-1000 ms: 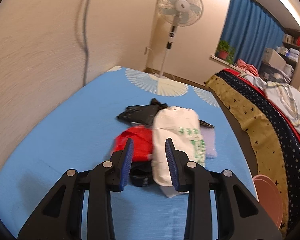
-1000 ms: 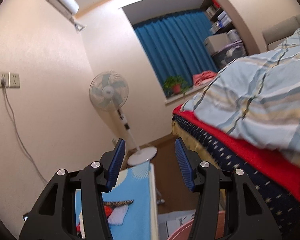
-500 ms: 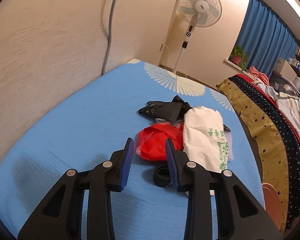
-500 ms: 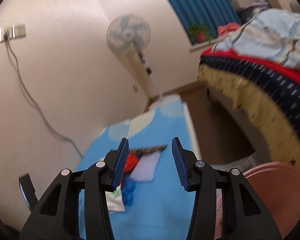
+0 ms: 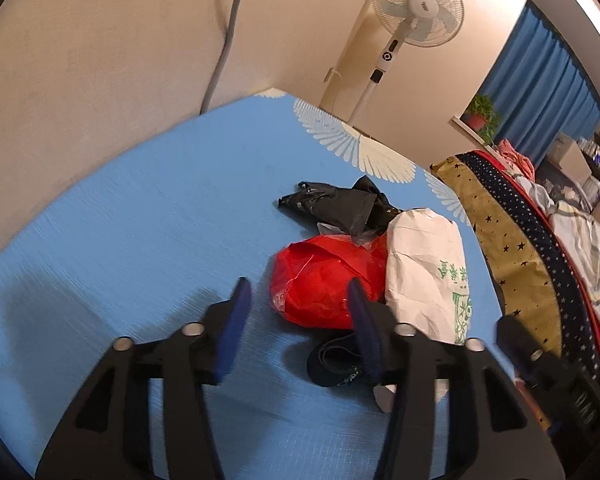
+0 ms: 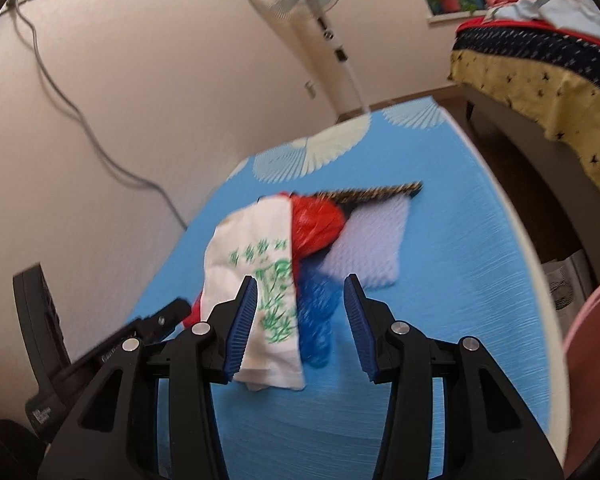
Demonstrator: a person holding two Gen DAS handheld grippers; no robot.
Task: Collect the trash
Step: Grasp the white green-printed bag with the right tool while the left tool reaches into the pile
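Observation:
A pile of trash lies on a blue table (image 5: 140,220): a red plastic bag (image 5: 324,280), a white paper bag with green print (image 5: 428,272), a black plastic bag (image 5: 336,204) and a small black band (image 5: 332,360). My left gripper (image 5: 298,312) is open and empty, just short of the red bag. In the right wrist view the white bag (image 6: 260,272), the red bag (image 6: 316,224), a blue mesh piece (image 6: 316,312) and a pale foam sheet (image 6: 368,248) lie ahead. My right gripper (image 6: 300,312) is open and empty above the blue mesh.
A standing fan (image 5: 416,4) is beyond the table's far end. A bed with a star-patterned cover (image 5: 512,248) runs along the right. A pink bin rim (image 6: 592,360) sits at the right edge. A cable (image 6: 80,120) hangs down the wall.
My left gripper opened wider and shifted left, facing the red bag. My right gripper swung down from the room view toward the table and now hovers over the pile.

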